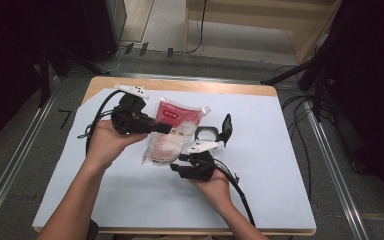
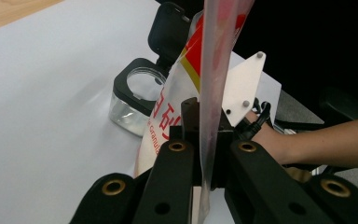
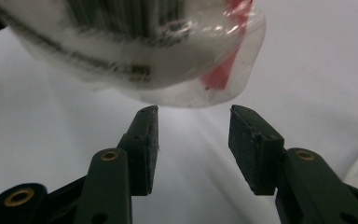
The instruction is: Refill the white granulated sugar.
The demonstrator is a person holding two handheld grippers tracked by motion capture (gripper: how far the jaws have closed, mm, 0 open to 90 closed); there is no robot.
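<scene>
High view: red-and-white clear plastic bag of white granules (image 1: 172,131) held off the white-covered bench (image 1: 280,165), long axis 12 to 6. Left gripper (image 1: 164,128) fingers clamped on its edge at 9; right gripper (image 3: 193,135) fingers half-open, empty, just below its bottom corner at 6.

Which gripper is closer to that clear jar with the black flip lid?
The right. The right gripper sits just in front of the jar, jaws open under the bag. The left gripper, clamped on the bag's edge, is farther off.

bag (image 3: 135,51) print blurred, top cut off
</scene>
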